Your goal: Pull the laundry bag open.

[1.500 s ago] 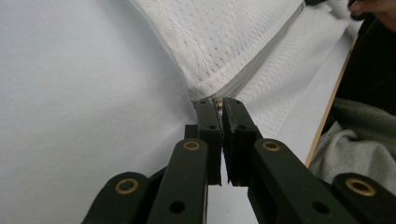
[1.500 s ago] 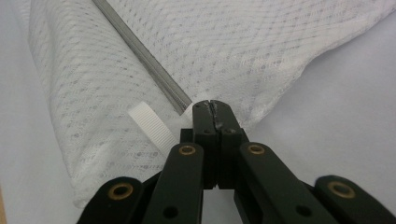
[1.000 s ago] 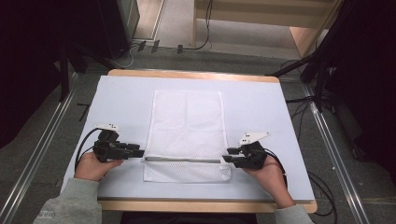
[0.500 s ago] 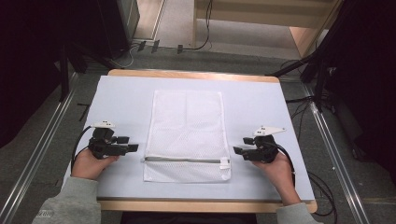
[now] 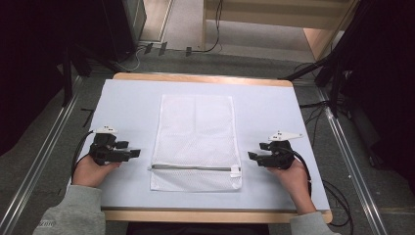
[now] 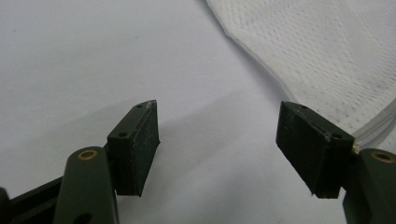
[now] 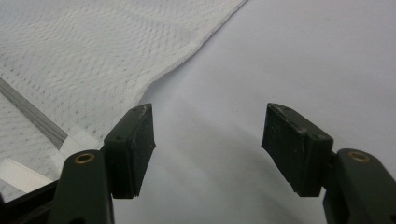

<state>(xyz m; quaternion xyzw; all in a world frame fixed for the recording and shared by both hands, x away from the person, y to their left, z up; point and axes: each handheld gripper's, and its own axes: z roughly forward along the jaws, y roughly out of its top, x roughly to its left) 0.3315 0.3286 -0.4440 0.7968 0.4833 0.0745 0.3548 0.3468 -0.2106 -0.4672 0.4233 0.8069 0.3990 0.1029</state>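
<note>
white mesh bag (image 5: 195,142) flat, mid-table

Even overhead light falls on the pale surface (image 5: 274,112) in the high view, while the floor and the room around it sink into deep darkness. In both gripper views the black fingers (image 6: 135,144) are soft and out of focus up close and cast faint, diffuse shadows. The mesh bag (image 7: 93,56) looks sharper farther off; no harsh glare.

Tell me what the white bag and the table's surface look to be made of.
White bag: apparently a thin synthetic mesh, matte; the close views show an open net weave, a stitched hem and a grey zip line. Table: a smooth, pale, matte sheet, perhaps plastic or laminate, over a wood-look edge; which one is unclear.
</note>
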